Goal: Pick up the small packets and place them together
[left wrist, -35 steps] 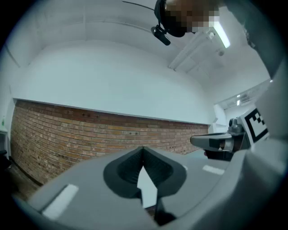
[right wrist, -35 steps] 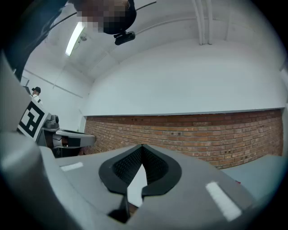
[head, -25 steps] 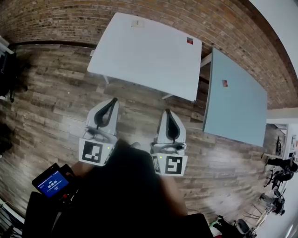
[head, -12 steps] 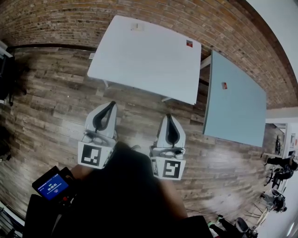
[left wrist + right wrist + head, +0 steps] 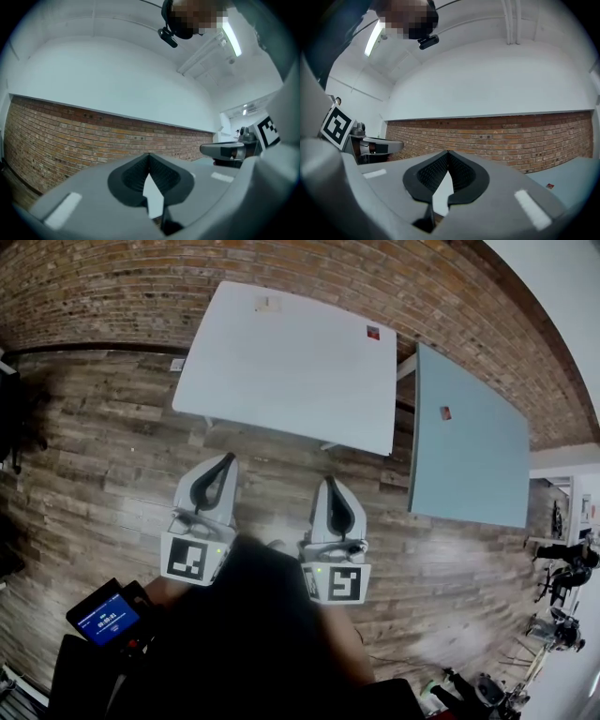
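Well to the left of the white table (image 5: 281, 371) and nearer the person, a small device with a lit blue screen (image 5: 105, 617) sits low in the head view. The left gripper (image 5: 227, 459) hangs over the wooden floor (image 5: 103, 456) just short of the table's near edge, its jaws pressed together with nothing between them. On the table's far side, close to the brick wall (image 5: 112, 287), lies a pale packet (image 5: 268, 304). The right gripper (image 5: 330, 482), also short of the near edge, is closed tight and likewise empty. A red packet (image 5: 373, 332) rests at the table's far right corner. Right of the white table stands a blue-grey table (image 5: 478, 474) — a second red packet (image 5: 445, 412) lies on it.
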Demonstrator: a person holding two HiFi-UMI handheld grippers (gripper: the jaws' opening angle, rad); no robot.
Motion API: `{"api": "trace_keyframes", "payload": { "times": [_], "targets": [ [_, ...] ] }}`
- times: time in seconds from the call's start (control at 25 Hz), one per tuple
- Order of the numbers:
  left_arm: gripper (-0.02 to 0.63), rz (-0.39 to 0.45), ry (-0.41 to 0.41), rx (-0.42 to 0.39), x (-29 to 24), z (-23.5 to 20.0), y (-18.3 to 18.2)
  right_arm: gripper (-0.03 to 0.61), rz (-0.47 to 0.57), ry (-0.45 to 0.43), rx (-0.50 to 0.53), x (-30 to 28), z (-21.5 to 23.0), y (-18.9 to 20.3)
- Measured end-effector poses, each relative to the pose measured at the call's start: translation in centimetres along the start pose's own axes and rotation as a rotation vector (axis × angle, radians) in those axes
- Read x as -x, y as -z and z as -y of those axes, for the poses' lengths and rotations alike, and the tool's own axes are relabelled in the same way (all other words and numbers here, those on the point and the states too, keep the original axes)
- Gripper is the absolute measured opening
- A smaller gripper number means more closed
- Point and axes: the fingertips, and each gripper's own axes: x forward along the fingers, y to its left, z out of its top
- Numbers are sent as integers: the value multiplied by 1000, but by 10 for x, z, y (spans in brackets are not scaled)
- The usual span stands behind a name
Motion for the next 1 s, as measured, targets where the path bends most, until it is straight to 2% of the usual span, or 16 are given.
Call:
{"api": "trace_keyframes", "payload": {
  "times": [0.4,1.0],
  "targets": [
    [0,-26,19,26,15,-17,16,3,-55,45,4,-1,-16,13],
    [0,-25,-75,46,30,-56,25,3,-76,14,5,-24,-26,25]
  ]
}}
